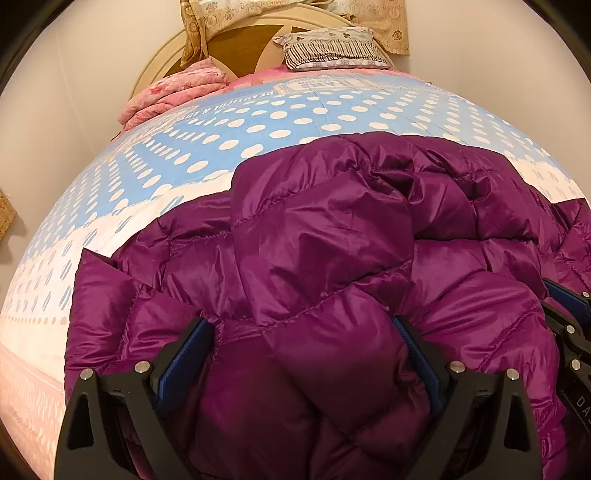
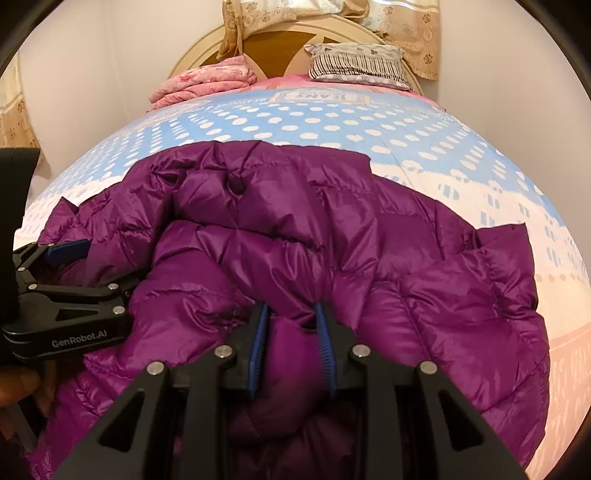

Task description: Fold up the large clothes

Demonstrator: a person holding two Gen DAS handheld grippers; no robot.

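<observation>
A purple quilted down jacket (image 1: 332, 240) lies bunched on the bed; it also fills the right wrist view (image 2: 406, 266). My left gripper (image 1: 301, 326) stands wide apart with a thick bulge of the jacket's near edge between its blue pads (image 1: 184, 350); the pads touch the fabric on both sides. My right gripper (image 2: 290, 314) is narrowed on a fold of the jacket's near edge, pinched between its blue pads (image 2: 325, 343). The left gripper also shows at the left of the right wrist view (image 2: 70, 258); the right gripper shows at the right edge of the left wrist view (image 1: 569, 314).
The bed has a blue sheet with white dots (image 1: 314, 110). A folded pink blanket (image 1: 177, 92) and a striped pillow (image 1: 332, 48) lie at the headboard (image 1: 162, 55). Walls stand on both sides, and a curtain (image 2: 413, 33) hangs behind.
</observation>
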